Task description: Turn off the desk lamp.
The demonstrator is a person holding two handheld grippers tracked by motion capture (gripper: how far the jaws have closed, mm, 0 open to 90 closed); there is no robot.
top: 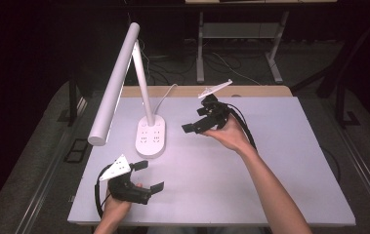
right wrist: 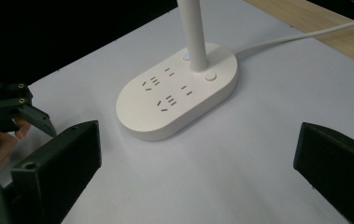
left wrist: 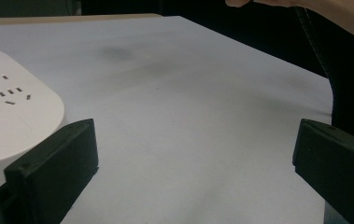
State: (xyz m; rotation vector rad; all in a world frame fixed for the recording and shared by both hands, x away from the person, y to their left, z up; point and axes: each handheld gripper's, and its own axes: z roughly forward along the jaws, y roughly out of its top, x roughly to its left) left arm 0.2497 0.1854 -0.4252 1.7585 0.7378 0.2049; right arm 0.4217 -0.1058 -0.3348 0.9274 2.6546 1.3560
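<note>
Room: dark, dim floor with cables and metal frame legs behind; only the counter is lit.
Counter (top: 270,185): flat matte white sheet over a wood top, a wood strip bare along the far edge; faint grey smudges in the left gripper view.
Task thing: none stated; judged to be the desk lamp (top: 124,73), the sole object. Sits left of centre, toward the far side of the counter.
Lamp base (right wrist: 177,91): smooth white plastic oval, rounded edge, doubles as a power strip with several socket slot sets, two round buttons beside the stem. Flat on the counter, nothing plugged in.
Lamp stem: thin white post rising from the far end of the base, tilted.
Lamp head: long white tube hinged at the top, slanting down toward the near left; likely angled to throw light on the work area.
Cord (right wrist: 300,35): white, runs from the base off over the far wood edge.
Right gripper (top: 198,123): held up off the counter just right of the base, aimed at it; black jaws wide apart, empty. Looks lined up for the base or buttons, a guess.
Left gripper (top: 148,176): low at the near edge, just in front of the base, pointing right; jaws wide apart, empty. Seems parked.
Gripper build: black hard blocky jaws, grey three-cornered plate on top, black cable trailing.
</note>
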